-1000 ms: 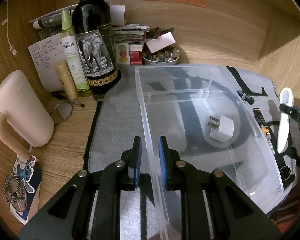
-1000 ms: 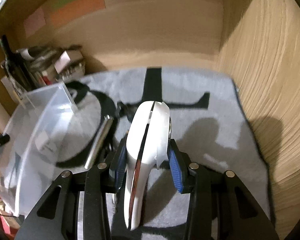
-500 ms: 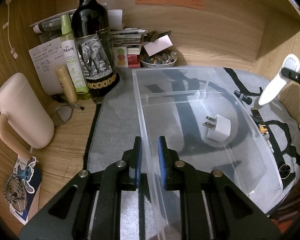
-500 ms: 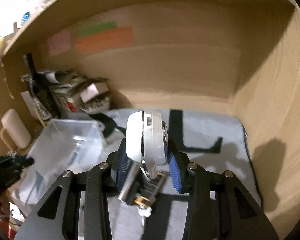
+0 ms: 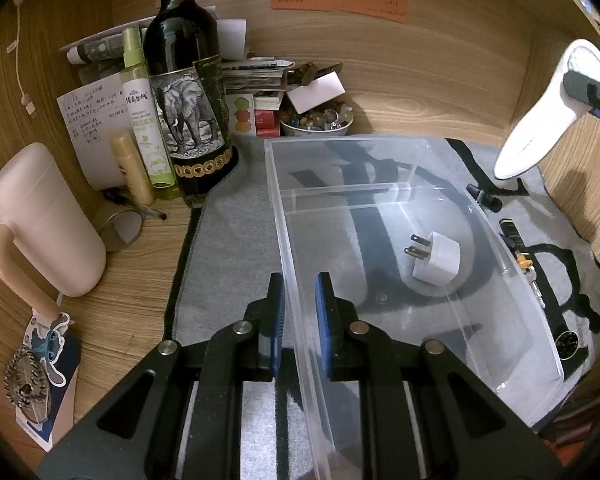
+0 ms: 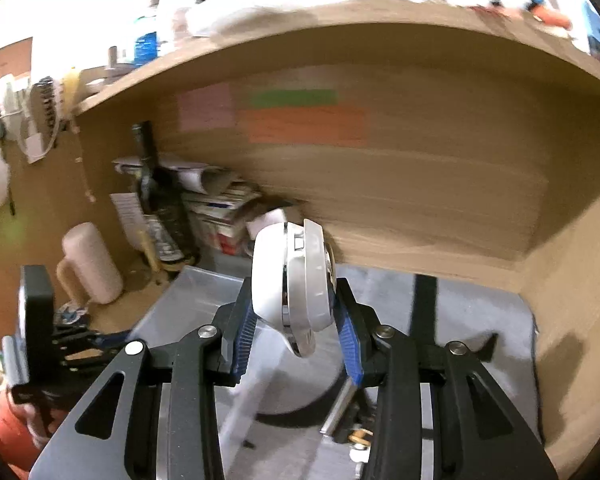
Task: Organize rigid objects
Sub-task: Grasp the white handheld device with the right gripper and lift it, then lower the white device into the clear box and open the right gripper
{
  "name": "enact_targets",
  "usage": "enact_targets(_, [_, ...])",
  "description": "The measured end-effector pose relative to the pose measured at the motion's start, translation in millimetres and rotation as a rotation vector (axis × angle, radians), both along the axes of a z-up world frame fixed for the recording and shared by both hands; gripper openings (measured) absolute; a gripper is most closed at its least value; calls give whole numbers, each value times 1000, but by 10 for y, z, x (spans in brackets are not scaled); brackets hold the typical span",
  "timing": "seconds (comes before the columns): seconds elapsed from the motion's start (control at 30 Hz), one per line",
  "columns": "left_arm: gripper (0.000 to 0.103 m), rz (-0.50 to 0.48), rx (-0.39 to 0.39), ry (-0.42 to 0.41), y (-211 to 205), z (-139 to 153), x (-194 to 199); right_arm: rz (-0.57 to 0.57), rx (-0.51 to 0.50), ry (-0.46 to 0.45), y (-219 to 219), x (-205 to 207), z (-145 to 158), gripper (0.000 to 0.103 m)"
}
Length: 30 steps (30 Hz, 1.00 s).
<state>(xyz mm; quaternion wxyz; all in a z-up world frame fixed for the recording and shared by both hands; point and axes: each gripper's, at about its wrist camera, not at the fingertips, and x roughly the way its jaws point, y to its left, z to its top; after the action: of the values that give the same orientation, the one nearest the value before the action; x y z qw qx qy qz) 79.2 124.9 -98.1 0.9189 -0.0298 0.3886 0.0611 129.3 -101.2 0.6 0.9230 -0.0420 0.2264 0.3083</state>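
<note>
The left gripper (image 5: 298, 320) has its fingers pinched on the near wall of the clear plastic bin (image 5: 512, 280), which sits on the grey mat (image 5: 232, 232) covering the surface. Inside the bin lies a white plug adapter (image 5: 436, 258). At the upper right of the left wrist view, the right gripper (image 6: 296, 320) holds a white elongated device (image 5: 540, 120) in the air, fingers clamped on its sides, its long axis slanting down toward the bin. The bin's open top lies below and left of the device, so the right hand is likely the one to lower it in.
</note>
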Motion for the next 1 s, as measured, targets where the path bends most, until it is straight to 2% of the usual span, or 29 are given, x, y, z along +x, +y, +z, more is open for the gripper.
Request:
enact_targets(0.33, [13, 0, -3, -3, -16, 4, 22, 155, -35, 49, 455, -125, -102, 34])
enact_targets(0.57, [13, -1, -9, -6, -16, 12, 29, 241, -81, 149, 756, -143, -350, 34])
enact_targets(0.8, [13, -5, -22, -12, -1, 1, 21, 265, -132, 228, 923, -36, -526, 34])
enact_targets(1.0, [13, -6, -24, -15, -10, -9, 32, 250, -134, 240, 965, 93, -536, 34])
